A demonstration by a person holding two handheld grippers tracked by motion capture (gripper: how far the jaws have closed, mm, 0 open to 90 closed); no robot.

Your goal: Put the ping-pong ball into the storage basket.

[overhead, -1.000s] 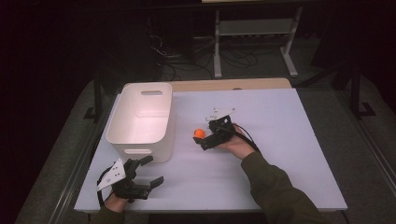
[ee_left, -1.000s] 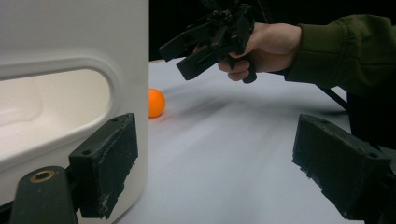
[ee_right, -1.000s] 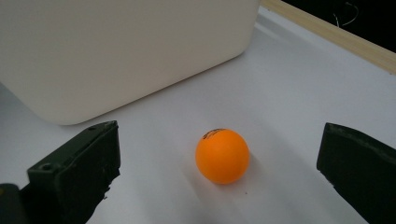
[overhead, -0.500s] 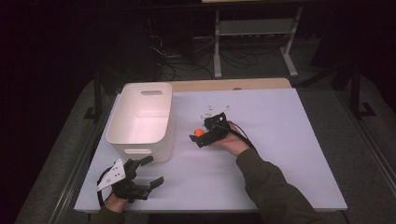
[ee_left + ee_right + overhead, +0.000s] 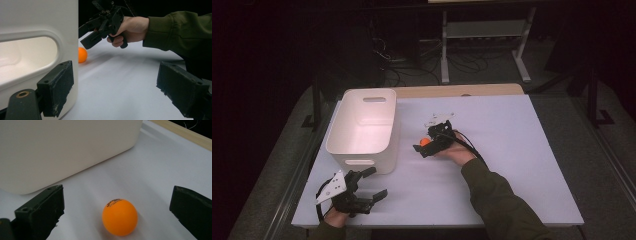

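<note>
A white-topped table [image 5: 512, 150] carries everything, with a strip of bare wood along its far edge. On its left half stands a white plastic bin [image 5: 364, 127], rectangular, with rounded corners and a slot handle cut into each short wall; its inside looks empty from the high view.

The right gripper [image 5: 428, 145] sits near the middle of the table, just right of the bin, held by a hand in an olive-green sleeve [image 5: 497, 200]. Its jaws stand wide apart, one on each side of the ball, and touch nothing. In the left gripper view it is tilted down toward the table surface.

The left gripper [image 5: 371, 186] is at the near left corner of the table, close to the bin's near wall. Its jaws are spread and grip nothing; one jaw lies right beside the bin's handle slot.

An orange ping-pong ball [image 5: 120, 217] rests on the table between the right gripper's parted jaws, free of both, near the bin's right wall. Small dark print shows on its top.
</note>
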